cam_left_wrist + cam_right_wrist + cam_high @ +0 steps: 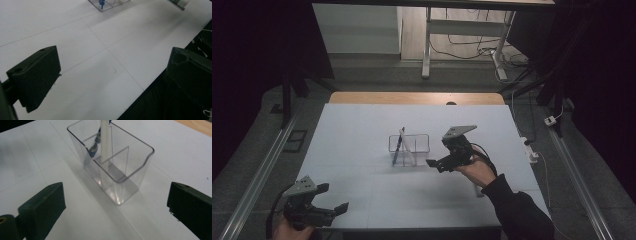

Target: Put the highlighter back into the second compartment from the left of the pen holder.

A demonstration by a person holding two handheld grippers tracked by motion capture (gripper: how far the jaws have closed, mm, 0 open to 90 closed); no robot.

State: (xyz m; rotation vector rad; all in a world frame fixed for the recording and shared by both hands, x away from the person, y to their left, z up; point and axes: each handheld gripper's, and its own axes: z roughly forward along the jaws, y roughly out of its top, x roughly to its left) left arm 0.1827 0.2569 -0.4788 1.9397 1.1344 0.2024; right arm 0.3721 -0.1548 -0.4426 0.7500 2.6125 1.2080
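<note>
A clear, thin-walled plastic organizer (112, 167) with inner dividers stands mid-tabletop, holding a blue pen (95, 145) and a white stick (105, 142), both cut off at the top. The right gripper (439, 161) beside it is released, empty; the left gripper (334, 202), near the front-left corner, likewise.

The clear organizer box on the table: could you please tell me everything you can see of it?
The clear organizer box looks like transparent plastic, rectangular with rounded corners and an open top, split by thin inner walls into compartments. It stands upright on the white table, near its middle. A blue pen and a white stick-like item lean inside it at one end; the other compartments look empty. The right gripper, jaws open, sits just short of it, not touching.
</note>
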